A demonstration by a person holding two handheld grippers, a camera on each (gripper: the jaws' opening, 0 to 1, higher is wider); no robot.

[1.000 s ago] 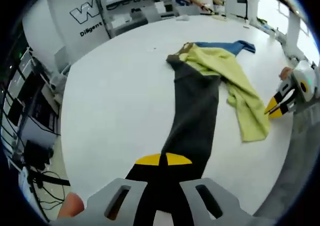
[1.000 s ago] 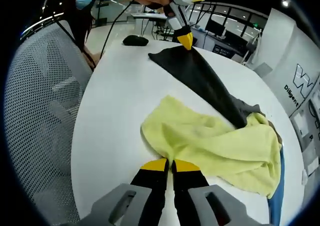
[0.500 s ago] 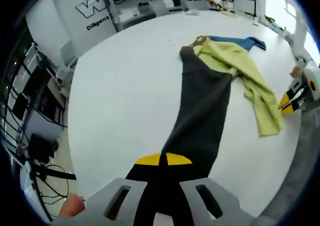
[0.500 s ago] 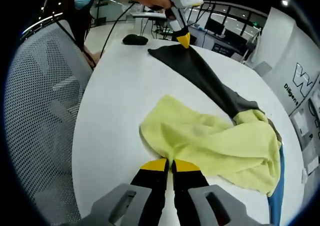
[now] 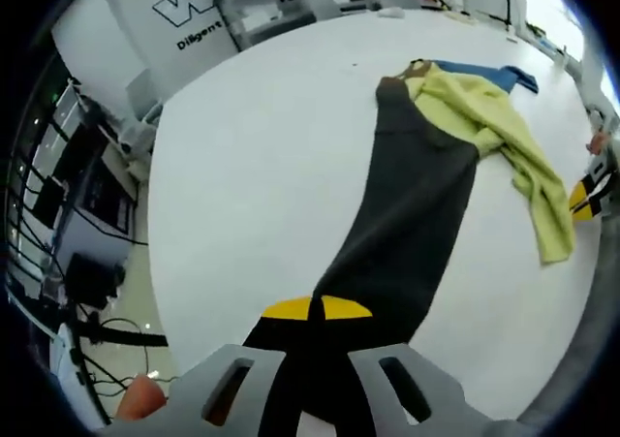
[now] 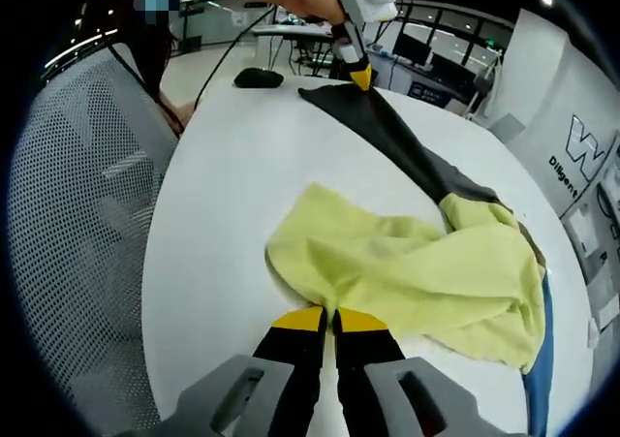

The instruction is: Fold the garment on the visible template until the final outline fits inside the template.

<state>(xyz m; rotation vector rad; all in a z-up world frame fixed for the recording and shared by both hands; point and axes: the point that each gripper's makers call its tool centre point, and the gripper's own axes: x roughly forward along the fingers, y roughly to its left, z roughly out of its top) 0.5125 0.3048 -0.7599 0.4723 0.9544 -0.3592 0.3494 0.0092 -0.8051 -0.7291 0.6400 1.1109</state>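
garment (image 5: 417, 204) spread on white bench (image 5: 252, 166) | dark section clenched by left gripper (image 5: 317, 308) | yellow edge clamped by right gripper (image 6: 329, 318) | judged soft, light, limp; best gripped at hems

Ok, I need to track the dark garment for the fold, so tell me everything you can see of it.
The dark garment is a long charcoal strip of soft, matte fabric, stretched out flat across the white table. Its near end is pinched in the left tool, whose jaws are closed on it. Its far end runs under the crumpled yellow-green cloth, beside a blue piece. In the right gripper view it tapers towards the left tool at the table's far edge.
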